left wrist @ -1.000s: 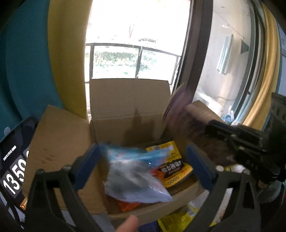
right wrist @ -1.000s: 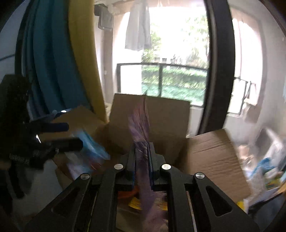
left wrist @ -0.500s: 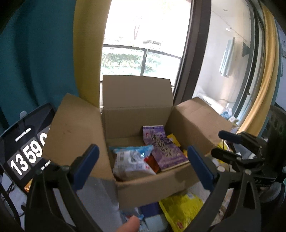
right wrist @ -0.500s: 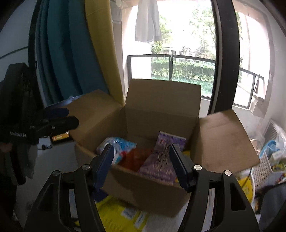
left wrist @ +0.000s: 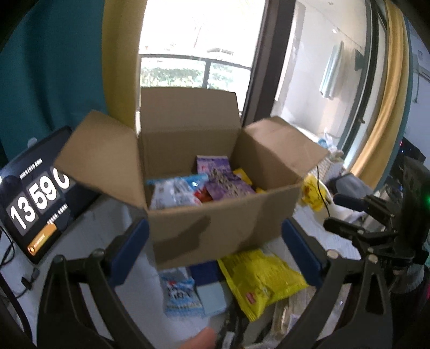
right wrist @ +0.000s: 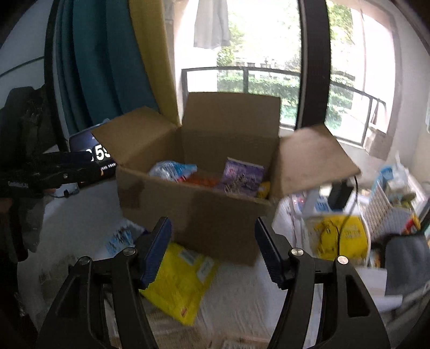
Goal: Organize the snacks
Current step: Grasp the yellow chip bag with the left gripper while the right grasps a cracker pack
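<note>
Box (left wrist: pixel 209 228): purple pack (left wrist: pixel 223 180) inside. Yellow bag (right wrist: pixel 177 282) on desk, next; approach flat, pinch one edge. Left gripper (left wrist: pixel 215 252), right gripper (right wrist: pixel 212 249): fingers wide, empty

Left of the left hand-held gripper: a dark tablet (left wrist: pixel 35 204) showing big white clock digits, leaning near a teal curtain (left wrist: pixel 53 67). Ahead of both: a yellow curtain (right wrist: pixel 153 53), a balcony railing (right wrist: pixel 268 77), hanging laundry (right wrist: pixel 211 24). Right of the right one: a white basket (right wrist: pixel 387 212).

Purple pack (right wrist: pixel 243 178) dropped in box (right wrist: pixel 215 212), right claw (right wrist: pixel 213 251) opened, empty
</note>
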`<state>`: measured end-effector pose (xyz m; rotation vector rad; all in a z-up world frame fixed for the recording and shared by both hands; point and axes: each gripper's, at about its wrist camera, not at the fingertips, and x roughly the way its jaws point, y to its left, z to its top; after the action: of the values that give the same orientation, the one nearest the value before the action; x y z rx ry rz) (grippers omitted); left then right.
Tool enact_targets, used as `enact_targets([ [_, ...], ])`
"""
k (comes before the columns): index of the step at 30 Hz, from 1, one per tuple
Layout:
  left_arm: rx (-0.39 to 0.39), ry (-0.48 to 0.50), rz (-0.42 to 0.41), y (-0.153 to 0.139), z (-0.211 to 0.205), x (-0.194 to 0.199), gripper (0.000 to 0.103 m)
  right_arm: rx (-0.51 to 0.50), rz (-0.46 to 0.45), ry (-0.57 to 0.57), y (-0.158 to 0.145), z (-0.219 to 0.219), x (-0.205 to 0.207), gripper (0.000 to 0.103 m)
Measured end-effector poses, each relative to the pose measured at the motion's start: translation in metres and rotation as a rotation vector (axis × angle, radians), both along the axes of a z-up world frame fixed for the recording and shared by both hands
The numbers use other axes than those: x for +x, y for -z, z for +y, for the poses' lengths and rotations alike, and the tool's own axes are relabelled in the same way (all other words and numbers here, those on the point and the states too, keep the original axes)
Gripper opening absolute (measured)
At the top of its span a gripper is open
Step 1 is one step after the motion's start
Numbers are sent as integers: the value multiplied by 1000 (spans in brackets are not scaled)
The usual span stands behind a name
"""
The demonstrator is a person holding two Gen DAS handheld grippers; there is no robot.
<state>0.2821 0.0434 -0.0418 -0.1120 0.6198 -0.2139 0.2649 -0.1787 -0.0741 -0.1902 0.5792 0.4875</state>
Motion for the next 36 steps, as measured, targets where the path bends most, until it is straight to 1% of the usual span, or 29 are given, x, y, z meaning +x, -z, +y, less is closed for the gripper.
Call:
enact_targets([
  [7, 11, 37, 72, 29, -25, -5, 100, 23, 72, 59, 28, -32, -8, 68],
  [13, 28, 84, 137, 54, -52, -2, 100, 66, 104, 108, 44, -60, -13, 68],
  [19, 86, 125, 204, 78, -89, 9, 100, 100, 146, 153, 61, -88, -26, 68],
  [21, 103, 114, 232, 89, -97, 17, 100, 117, 156, 165, 66, -99, -30, 71],
  [23, 104, 110, 258, 98, -103, 25, 100, 128, 166, 181, 70, -110, -34, 74],
  [25, 102, 109, 285, 105, -106, 32, 100, 138, 175, 198, 73, -119, -36, 75],
  [28, 121, 112, 333, 121, -113, 41, 100, 148, 192, 226, 78, -132, -37, 79],
  [29, 133, 108, 339, 125, -115, 43, 101, 150, 201, 238, 82, -136, -38, 81],
  [32, 158, 109, 346, 131, -120, 46, 101, 147, 236, 256, 93, -143, -37, 82],
  [35, 163, 119, 356, 133, -123, 50, 101, 124, 306, 270, 110, -142, -33, 82],
  [36, 171, 129, 357, 134, -124, 51, 101, 138, 321, 258, 114, -141, -34, 82],
])
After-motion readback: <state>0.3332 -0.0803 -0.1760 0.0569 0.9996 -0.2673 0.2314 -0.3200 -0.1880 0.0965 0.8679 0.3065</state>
